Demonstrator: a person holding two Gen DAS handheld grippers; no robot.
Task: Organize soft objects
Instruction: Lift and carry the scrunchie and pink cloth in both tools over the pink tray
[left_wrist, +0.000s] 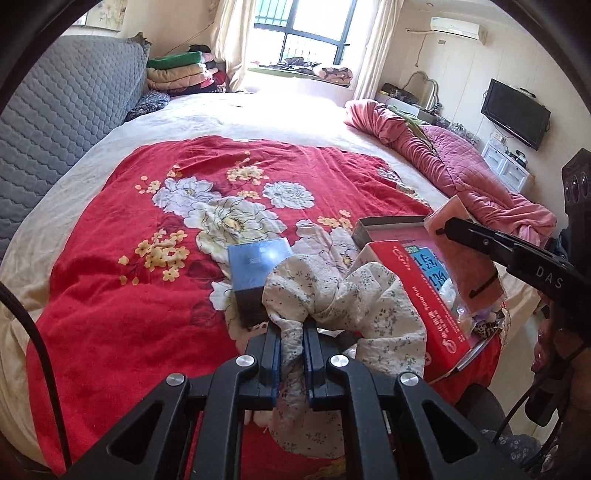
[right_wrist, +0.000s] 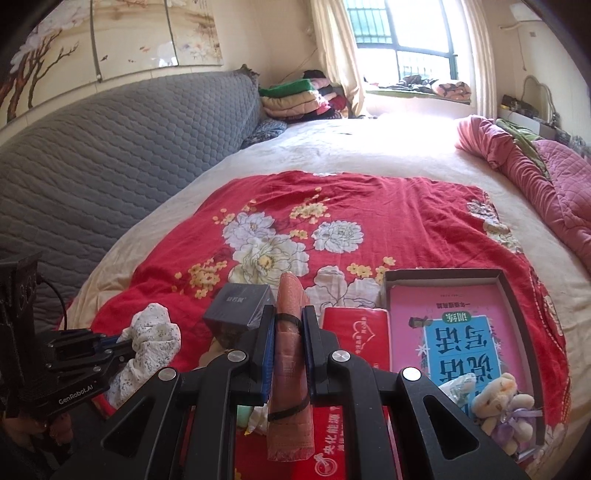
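My left gripper (left_wrist: 292, 332) is shut on a white floral cloth (left_wrist: 343, 299), bunched and held above the red flowered blanket (left_wrist: 110, 280); the cloth also shows in the right wrist view (right_wrist: 153, 332), at the tip of the left gripper (right_wrist: 125, 349). My right gripper (right_wrist: 289, 317) is shut on a rolled salmon-pink cloth (right_wrist: 290, 373) bound with black bands. In the left wrist view this roll (left_wrist: 461, 254) hangs from the right gripper (left_wrist: 448, 227) over the box. A small plush bear (right_wrist: 498, 398) lies in the open box.
A dark blue box (left_wrist: 255, 277) stands on the blanket. A red packet (right_wrist: 354, 328) and an open cardboard box (right_wrist: 513, 295) holding a pink book lie at right. A crumpled pink quilt (left_wrist: 461, 166) lies at the far right. A grey quilted headboard (right_wrist: 110, 155) is at left.
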